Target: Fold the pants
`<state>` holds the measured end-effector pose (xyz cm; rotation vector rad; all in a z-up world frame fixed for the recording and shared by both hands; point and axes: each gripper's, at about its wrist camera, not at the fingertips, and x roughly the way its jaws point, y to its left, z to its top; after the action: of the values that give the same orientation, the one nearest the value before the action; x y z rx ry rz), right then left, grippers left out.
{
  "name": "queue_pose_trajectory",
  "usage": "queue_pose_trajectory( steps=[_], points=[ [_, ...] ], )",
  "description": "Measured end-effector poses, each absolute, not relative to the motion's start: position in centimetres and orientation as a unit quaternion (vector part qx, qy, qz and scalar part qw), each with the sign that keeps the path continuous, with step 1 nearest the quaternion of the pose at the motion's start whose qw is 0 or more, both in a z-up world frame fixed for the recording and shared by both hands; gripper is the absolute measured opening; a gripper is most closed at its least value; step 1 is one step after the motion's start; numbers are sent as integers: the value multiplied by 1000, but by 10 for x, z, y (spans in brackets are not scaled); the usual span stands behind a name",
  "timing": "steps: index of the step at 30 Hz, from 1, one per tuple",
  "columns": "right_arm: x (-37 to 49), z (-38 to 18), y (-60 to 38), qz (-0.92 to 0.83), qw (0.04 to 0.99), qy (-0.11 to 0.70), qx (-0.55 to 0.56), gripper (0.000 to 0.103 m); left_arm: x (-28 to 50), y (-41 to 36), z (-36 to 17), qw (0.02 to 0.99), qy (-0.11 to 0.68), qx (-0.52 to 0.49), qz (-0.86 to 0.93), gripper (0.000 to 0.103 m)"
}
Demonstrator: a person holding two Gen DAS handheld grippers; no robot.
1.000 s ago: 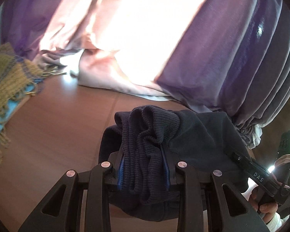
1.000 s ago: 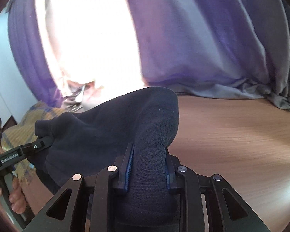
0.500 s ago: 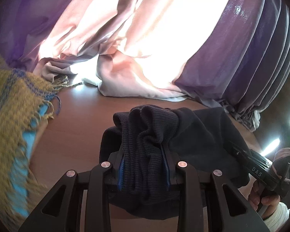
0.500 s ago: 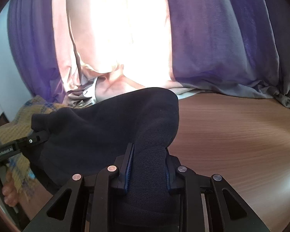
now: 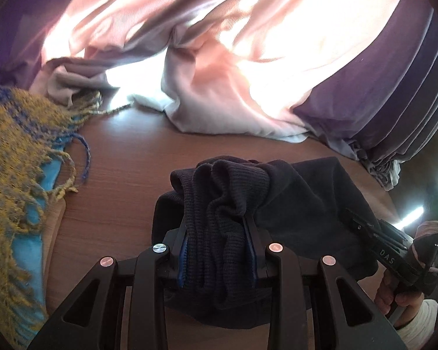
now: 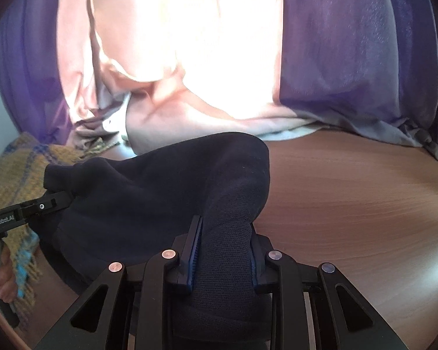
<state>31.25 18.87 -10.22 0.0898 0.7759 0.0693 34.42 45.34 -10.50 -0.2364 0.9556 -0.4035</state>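
**Left wrist view: pants held at two points**

Left gripper (image 5: 217, 250) clamps bunched ribbed knit of the dark pants (image 5: 306, 204); right gripper (image 6: 223, 250) clamps another thick fold. Garment hangs between them above the wooden table (image 6: 350, 192). Judged soft, limp, light, grippy; hold at ribbed edges.

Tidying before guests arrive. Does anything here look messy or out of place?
Yes: a yellow and blue fringed blanket lies rumpled at the table's left edge, its tassels straggling onto the wood. The pink curtain hem is bunched on the tabletop. The dark pants are just mid-fold.
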Motion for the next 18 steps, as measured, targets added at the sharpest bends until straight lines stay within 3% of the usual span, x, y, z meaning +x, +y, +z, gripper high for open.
queue_pose_trajectory(
  steps=[7, 13, 15, 18],
  points=[
    [327, -122, 188, 24, 913, 406, 42, 29, 340, 454, -113, 862, 459, -87, -195, 33],
    [319, -120, 180, -28, 912, 409, 24, 49, 324, 454, -107, 881, 450, -27, -143, 47],
    [312, -117, 178, -30, 910, 413, 24, 49, 317, 452, -103, 888, 442, 7, -122, 58],
    [295, -109, 180, -37, 912, 408, 1, 49, 306, 451, -92, 895, 432, 45, -98, 57]
  ],
)
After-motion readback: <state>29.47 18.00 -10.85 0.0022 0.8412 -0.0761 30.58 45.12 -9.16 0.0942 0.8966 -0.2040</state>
